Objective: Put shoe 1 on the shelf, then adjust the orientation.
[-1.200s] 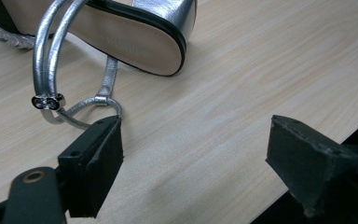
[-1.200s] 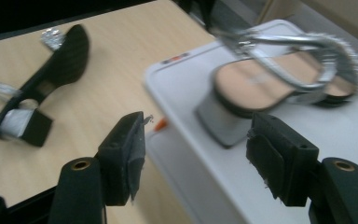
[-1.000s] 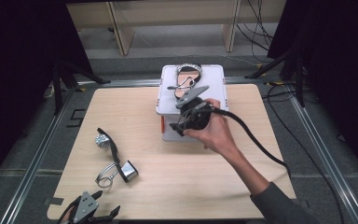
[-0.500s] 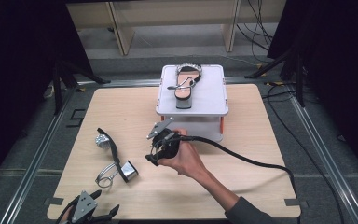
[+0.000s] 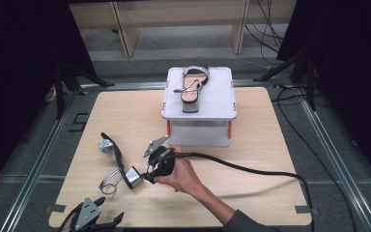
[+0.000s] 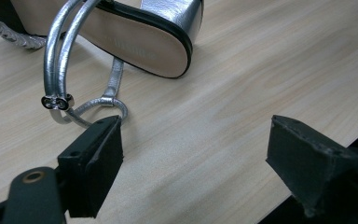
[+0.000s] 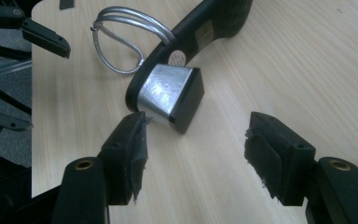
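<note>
A silver sandal (image 5: 117, 161) lies on its side at the table's front left, its block heel (image 5: 134, 177) toward the person. A hand holds my right gripper (image 5: 149, 172) low, just right of that heel. In the right gripper view the heel (image 7: 168, 95) sits just ahead of the open jaws (image 7: 196, 140), close to the left pad; the jaws have just been closing slightly, with nothing between them. My left gripper (image 5: 110, 210) rests at the table's front edge, open (image 6: 193, 140), with the sandal's strap loop (image 6: 58, 70) by its left jaw.
A second silver sandal (image 5: 192, 89) lies on top of a white two-level stand (image 5: 220, 104) at the back middle. The right gripper's black cable (image 5: 251, 169) trails across the wooden table (image 5: 270, 145) to the right. A dark floor surrounds the table.
The hand with my right gripper came down from the white stand to the front left and now sits low beside the sandal's heel. The left gripper has stayed put.
</note>
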Tool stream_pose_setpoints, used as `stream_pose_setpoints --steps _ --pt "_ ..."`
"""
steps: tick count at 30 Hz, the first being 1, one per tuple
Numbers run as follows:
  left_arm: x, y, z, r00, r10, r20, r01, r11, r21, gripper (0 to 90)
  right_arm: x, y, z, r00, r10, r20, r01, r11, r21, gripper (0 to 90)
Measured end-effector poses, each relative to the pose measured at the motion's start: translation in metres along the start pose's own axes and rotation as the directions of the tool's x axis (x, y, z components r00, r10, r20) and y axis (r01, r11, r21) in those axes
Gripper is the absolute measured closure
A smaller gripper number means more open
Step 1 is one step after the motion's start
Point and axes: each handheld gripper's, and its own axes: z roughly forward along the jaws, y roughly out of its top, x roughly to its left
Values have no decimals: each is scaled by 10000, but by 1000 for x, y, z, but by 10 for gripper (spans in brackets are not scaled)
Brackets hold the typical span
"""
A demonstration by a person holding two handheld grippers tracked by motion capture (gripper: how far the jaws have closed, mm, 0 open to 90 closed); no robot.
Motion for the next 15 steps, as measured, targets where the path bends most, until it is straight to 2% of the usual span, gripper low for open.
stream_pose_setpoints --steps 1,2,3,4,5,8,9,10,11,12,14,15 --pt "0 0 0 10000 -15 9 15 10000 -10 178 0 0 0 10000 0 0 0 10000 0 397" --pt "0 0 0 10000 -8 17 8 10000 -9 178 1 0 2 9997 235 13 -235 9997 -4 389" --pt "0 0 0 10000 7 32 -7 10000 8 178 8 6 7 9969 -529 580 501 9976 478 378" --pt "-1 0 1 10000 -13 -24 12 10000 -44 178 12 9 10 9962 -671 548 646 9968 464 379" --pt "-1 0 1 10000 -13 -24 12 10000 -44 179 16 15 13 9974 -669 255 658 9969 431 377" --pt "-1 0 0 10000 -13 15 13 10000 -3 178 21 24 20 9965 -785 275 773 9962 399 372" --pt "0 0 0 10000 60 33 -61 10000 25 178 24 34 30 9960 -874 162 866 9953 431 373" --pt "-1 0 0 10000 62 40 -63 10000 43 178 24 34 30 9960 -874 162 866 9953 431 373" --pt "-1 -1 1 10000 93 14 -93 10000 -9 178 28 39 41 9964 -833 123 826 9953 507 376" --pt "-1 -1 1 10000 93 14 -93 10000 -9 179 28 39 41 9964 -833 123 826 9953 507 376" --pt "-1 -1 1 10000 67 22 -67 10000 -14 178 24 40 49 9985 -543 -64 545 9980 312 379" --pt "-1 -1 1 10000 64 49 -64 10000 -1 178 21 40 57 9971 -704 274 686 9958 613 349"
